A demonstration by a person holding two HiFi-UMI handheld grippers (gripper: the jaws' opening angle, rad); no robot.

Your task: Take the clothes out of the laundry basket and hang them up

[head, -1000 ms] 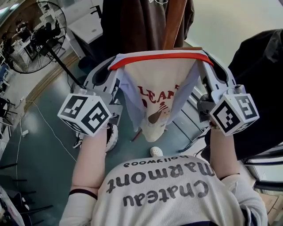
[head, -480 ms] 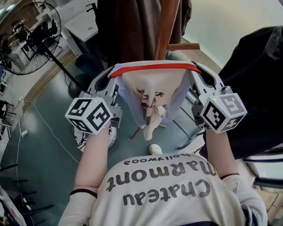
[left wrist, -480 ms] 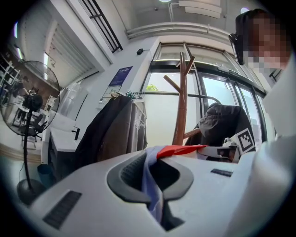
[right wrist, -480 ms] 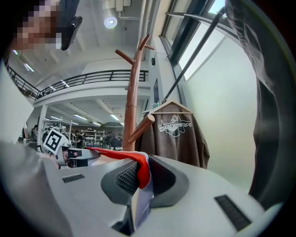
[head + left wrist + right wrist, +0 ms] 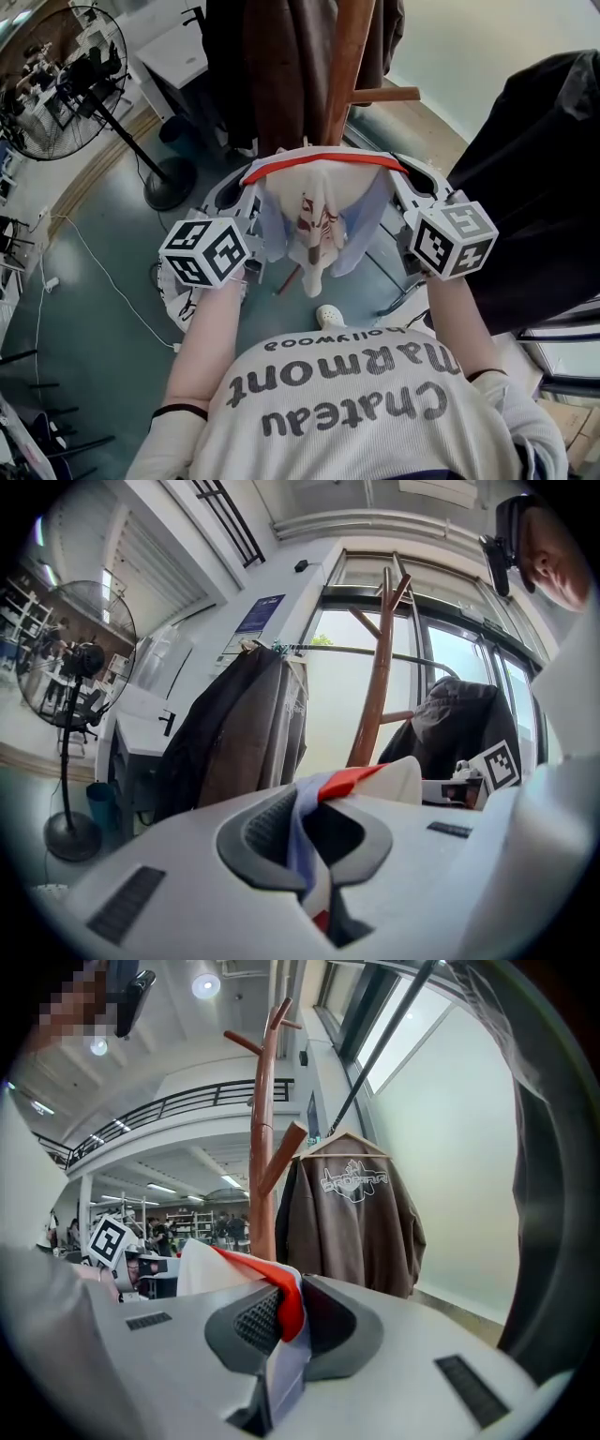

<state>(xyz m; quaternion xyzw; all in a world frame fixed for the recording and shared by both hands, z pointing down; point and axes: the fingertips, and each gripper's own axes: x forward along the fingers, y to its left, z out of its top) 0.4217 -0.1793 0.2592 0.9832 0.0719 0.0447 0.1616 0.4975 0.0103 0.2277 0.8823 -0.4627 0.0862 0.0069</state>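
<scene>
Left claw and right claw both clamped on the ends of a red-trimmed edge, cream shirt sagging between in mid-air. Probably light, limp, apt to slide; firmest hold on that doubled trim. Just beyond, wooden coat stand

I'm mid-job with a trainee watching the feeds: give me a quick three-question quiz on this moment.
1. True or false: the left gripper and the right gripper are both shut on the white garment.
2. Which colour is the band stretched between them? A red, B green, C black.
3. What hangs on the hanger beside the wooden coat stand?
Key: 1 true; 2 A; 3 a brown jacket.
</scene>
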